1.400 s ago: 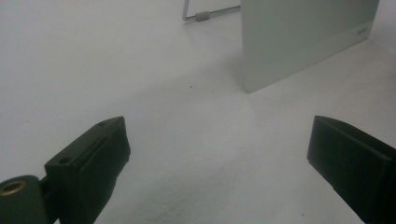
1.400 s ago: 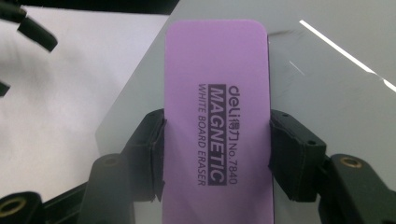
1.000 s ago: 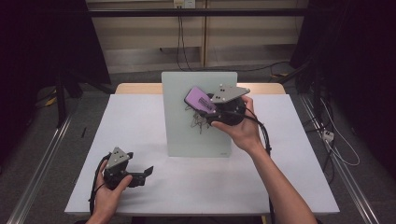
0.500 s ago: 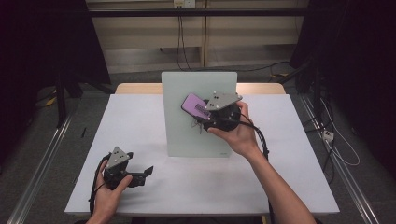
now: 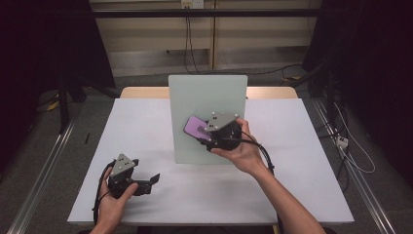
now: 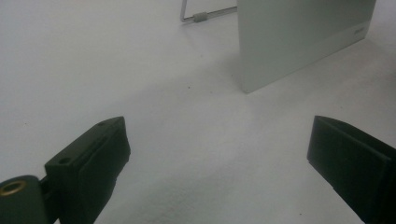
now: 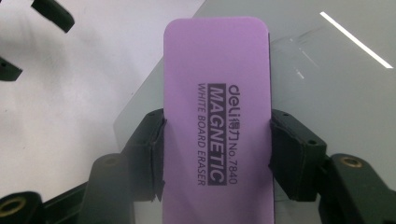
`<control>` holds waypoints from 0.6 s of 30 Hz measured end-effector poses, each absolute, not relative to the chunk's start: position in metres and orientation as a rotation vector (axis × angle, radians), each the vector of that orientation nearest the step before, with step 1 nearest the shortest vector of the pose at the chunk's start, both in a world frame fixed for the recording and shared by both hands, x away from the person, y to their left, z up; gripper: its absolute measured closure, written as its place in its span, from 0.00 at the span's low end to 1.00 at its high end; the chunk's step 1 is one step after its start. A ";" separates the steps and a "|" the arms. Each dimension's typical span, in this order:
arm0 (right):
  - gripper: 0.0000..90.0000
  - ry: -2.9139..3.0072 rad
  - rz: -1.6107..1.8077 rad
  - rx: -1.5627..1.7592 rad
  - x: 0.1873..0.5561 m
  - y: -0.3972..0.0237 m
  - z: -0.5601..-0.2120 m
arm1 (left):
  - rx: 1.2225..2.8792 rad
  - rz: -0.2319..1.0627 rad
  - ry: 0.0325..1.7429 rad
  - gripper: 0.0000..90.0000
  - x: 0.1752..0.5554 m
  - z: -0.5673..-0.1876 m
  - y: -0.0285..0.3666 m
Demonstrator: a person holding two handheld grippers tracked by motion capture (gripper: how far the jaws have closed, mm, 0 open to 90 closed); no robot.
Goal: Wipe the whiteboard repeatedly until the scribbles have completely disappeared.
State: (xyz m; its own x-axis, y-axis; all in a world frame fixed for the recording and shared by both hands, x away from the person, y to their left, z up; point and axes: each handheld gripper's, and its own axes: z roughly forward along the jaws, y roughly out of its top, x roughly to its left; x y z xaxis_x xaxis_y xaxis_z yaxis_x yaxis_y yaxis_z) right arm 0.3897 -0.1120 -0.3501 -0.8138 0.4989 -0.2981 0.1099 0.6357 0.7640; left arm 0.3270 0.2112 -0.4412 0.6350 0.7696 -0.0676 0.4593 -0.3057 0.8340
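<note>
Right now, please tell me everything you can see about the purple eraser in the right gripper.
The purple eraser is a flat, oblong block with rounded corners and a smooth, matte, plastic-looking back. Black print along it reads "deli", "MAGNETIC", "No.7840" and "WHITE BOARD ERASER". The right gripper is shut on it, its black pads pressing the two long edges. In the high view the eraser lies over the lower part of the pale whiteboard that stands on the white table. Whether it touches the board cannot be told.

Black grippers (image 5: 146, 181) — grey three-cornered top plates, brass screws, trailing black cables; bare forearms.
</note>
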 end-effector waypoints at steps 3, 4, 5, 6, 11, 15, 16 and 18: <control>0.46 2.405 1.067 0.477 0.390 -0.109 -0.357 | 1.959 0.436 0.965 0.06 0.327 -0.441 0.211; 0.46 2.410 1.063 0.478 0.389 -0.108 -0.359 | 1.959 0.435 0.965 0.06 0.327 -0.441 0.211; 0.46 2.408 1.062 0.480 0.389 -0.108 -0.359 | 1.958 0.436 0.965 0.06 0.327 -0.441 0.211; 0.46 2.408 1.062 0.482 0.389 -0.108 -0.359 | 1.958 0.436 0.966 0.06 0.327 -0.441 0.211; 0.46 2.394 1.068 0.487 0.391 -0.108 -0.353 | 1.958 0.435 0.966 0.06 0.327 -0.441 0.211; 0.46 2.358 1.074 0.498 0.395 -0.110 -0.339 | 1.959 0.434 0.962 0.06 0.327 -0.441 0.211; 0.46 2.345 1.073 0.501 0.396 -0.111 -0.335 | 1.959 0.433 0.962 0.06 0.327 -0.441 0.211; 0.46 2.316 1.077 0.508 0.398 -0.114 -0.326 | 1.959 0.434 0.963 0.06 0.327 -0.441 0.211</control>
